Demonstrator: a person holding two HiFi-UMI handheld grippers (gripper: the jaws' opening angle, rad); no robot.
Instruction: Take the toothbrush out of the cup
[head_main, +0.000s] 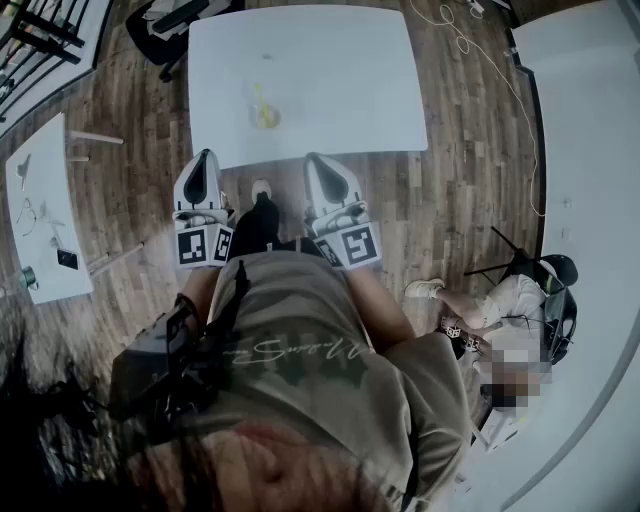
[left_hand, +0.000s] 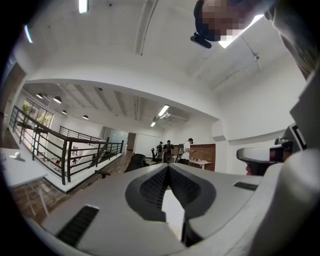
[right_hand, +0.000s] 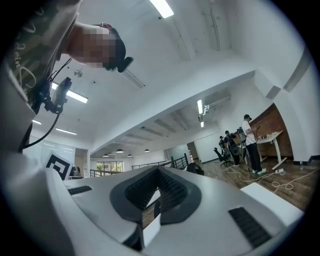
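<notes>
My left hand-held gripper (head_main: 205, 157) and right hand-held gripper (head_main: 314, 161) sit mid-frame, both closed and empty. What looks like the yellowish cup (head_main: 265, 114) stands upper-centre on the white desk (head_main: 340, 80); I cannot make out the toothbrush itself.

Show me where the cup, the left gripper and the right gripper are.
cup (head_main: 265, 115), head view, on its yellowish body.
left gripper (head_main: 206, 155), head view, at the tips of its jaws.
right gripper (head_main: 313, 158), head view, at the tips of its jaws.
</notes>
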